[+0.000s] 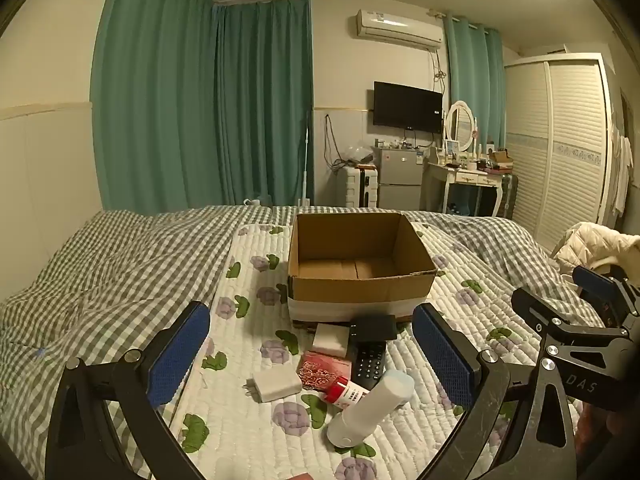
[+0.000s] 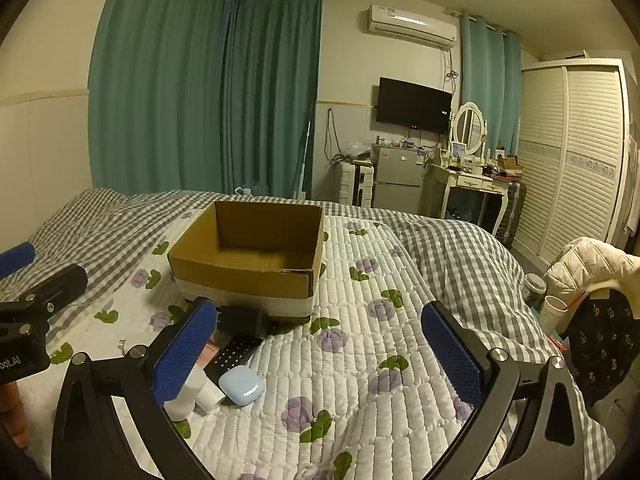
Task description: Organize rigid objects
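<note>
Bed with a grey-check duvet (image 1: 100,272); a white quilted mat with purple flowers (image 1: 248,432) lies along its middle. Cardboard box (image 1: 360,286) sits on the mat, flaps off, nothing visible inside.

Left tongs (image 1: 312,356): jaws spread wide, blue pads facing each other, nothing between them held. They hover above the mat, pointed at the box. The pile of small things lies directly below and between the two pads, just in front of the box's near wall.

The pile, from the left wrist view:
- white charger (image 1: 276,385), prongs to the left, nearest the left pad
- white block (image 1: 331,339), close to the box
- small black box (image 1: 374,326), touching the box's near wall or just short of it (cannot tell which)
- black remote (image 1: 368,364), running back toward the camera from the black box
- red patterned box (image 1: 324,369), beside the remote
- red-capped small bottle (image 1: 345,392), lying down
- white cylinder bottle (image 1: 370,410), lying tilted, its upper end resting over the remote's near end

Right tongs (image 2: 316,356): also wide open, gripping nothing. They hover over bare mat to the right of the pile; the pile sits at and partly behind their left pad. A pale blue rounded case (image 2: 242,386) shows here, just beside the remote (image 2: 236,354) and inside that left pad.

Each tool's frame shows at the edge of the other's view, so the two are near one another, side by side.

Chair with a cream jacket (image 2: 592,264) stands off the bed's right side.
</note>
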The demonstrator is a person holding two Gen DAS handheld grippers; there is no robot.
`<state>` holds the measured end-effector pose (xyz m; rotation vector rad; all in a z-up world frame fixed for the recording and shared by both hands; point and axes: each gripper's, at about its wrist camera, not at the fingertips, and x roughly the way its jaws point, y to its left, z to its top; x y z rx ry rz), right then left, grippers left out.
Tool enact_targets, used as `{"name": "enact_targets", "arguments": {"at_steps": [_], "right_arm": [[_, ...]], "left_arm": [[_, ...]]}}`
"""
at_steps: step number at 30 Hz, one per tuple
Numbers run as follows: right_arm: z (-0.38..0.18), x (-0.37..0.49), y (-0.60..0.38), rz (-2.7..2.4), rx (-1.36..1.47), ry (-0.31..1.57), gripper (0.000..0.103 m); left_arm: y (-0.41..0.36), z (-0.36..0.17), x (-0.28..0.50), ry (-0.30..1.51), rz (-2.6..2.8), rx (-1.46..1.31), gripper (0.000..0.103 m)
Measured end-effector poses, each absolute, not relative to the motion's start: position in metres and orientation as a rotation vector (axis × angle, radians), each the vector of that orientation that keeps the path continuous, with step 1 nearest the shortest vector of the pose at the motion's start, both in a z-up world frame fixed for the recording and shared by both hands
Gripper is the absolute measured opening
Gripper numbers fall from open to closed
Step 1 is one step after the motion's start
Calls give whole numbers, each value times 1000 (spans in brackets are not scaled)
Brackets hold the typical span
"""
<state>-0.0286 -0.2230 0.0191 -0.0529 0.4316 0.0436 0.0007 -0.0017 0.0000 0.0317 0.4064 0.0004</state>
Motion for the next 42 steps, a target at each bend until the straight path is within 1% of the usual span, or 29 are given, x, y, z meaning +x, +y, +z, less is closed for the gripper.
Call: {"name": "enact_targets", "arguments": {"at_steps": [7,11,39,42], "right_arm": [[18,-27,-223,44,-54,436,103],[18,-27,-223,44,-53,438,103],[15,-26,-224,54,-45,452,103],[15,-23,-225,55,-45,454,103]], "left_arm": [[-12,2,-3,411,8,33,103],[5,-4,1,401,14,-1,103],[15,2,1,398,14,2,103],[6,-1,3,399,17,3,103]]}}
